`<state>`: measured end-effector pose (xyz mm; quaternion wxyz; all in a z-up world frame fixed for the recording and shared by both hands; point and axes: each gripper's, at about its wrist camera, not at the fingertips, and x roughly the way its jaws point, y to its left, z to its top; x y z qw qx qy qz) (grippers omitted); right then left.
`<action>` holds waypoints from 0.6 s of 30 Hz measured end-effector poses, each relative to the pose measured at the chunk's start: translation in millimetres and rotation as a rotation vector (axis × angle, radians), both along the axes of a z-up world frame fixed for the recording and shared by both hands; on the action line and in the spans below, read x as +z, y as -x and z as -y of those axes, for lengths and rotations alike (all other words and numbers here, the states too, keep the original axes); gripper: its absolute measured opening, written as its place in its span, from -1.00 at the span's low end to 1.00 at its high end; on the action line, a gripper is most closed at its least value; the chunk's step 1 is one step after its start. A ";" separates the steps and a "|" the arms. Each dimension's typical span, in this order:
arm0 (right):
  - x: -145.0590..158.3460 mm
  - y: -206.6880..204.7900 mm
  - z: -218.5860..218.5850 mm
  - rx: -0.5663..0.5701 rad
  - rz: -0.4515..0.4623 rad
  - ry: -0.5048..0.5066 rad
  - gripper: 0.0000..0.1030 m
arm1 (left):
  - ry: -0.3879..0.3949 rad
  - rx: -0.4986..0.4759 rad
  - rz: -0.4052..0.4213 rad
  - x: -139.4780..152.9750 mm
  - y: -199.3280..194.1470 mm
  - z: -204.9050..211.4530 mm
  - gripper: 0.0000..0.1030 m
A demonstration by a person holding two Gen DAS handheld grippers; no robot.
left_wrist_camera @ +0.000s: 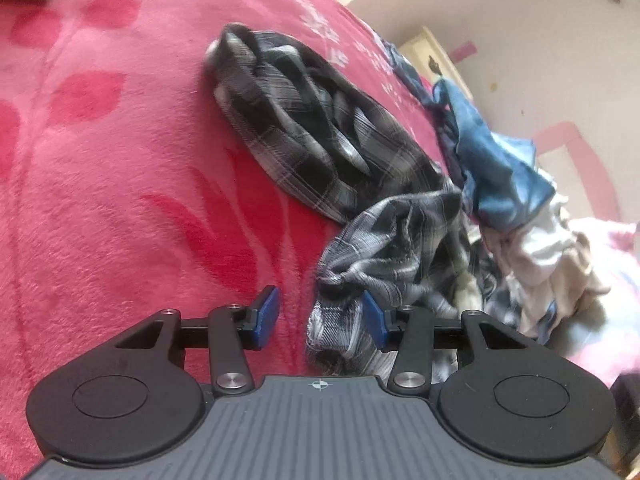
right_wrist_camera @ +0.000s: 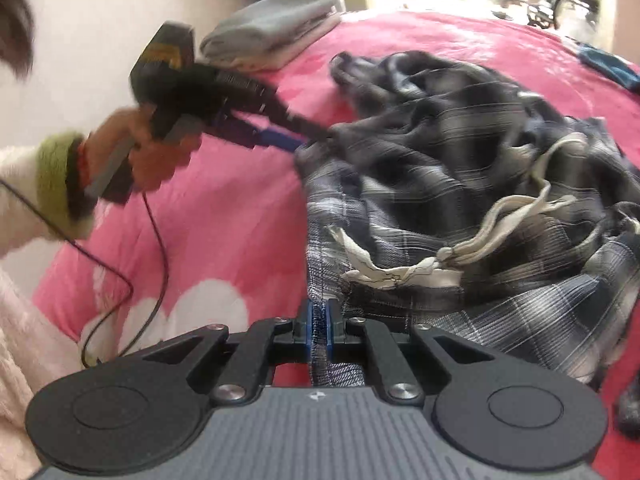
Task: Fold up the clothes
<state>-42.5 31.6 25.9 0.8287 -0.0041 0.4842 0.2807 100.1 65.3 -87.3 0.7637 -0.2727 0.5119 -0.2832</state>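
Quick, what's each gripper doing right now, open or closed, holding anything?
Left gripper: open, plaid garment bunched between its pads, not clamped.
Right gripper: closed on the plaid garment's edge.

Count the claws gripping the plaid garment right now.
1: the right claw is clamped on the plaid garment hem. The left claw has cloth between open jaws, unpinched.

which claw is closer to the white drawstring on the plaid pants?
Right. The right claw is clamped on the plaid pants' edge just below the drawstring; the left claw is at the far fabric edge, further away.
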 end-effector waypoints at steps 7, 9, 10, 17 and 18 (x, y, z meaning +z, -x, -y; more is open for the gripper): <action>-13.5 2.1 -13.2 0.036 0.049 0.071 -0.80 | -0.015 -0.068 -0.009 -1.2 1.9 7.8 -0.08; -26.2 5.2 -19.5 0.073 0.048 0.111 -0.75 | -0.047 -0.105 0.023 0.5 5.2 18.8 -0.08; -25.3 8.2 -22.1 0.081 0.059 0.127 -0.72 | -0.064 -0.122 0.040 1.5 7.0 24.0 -0.08; 15.6 14.7 13.2 -0.044 0.061 0.078 -0.07 | -0.150 -0.168 0.116 4.6 16.3 38.7 -0.08; 19.2 14.0 31.8 -0.132 0.024 0.035 0.01 | -0.149 -0.165 0.114 4.1 16.3 38.5 -0.08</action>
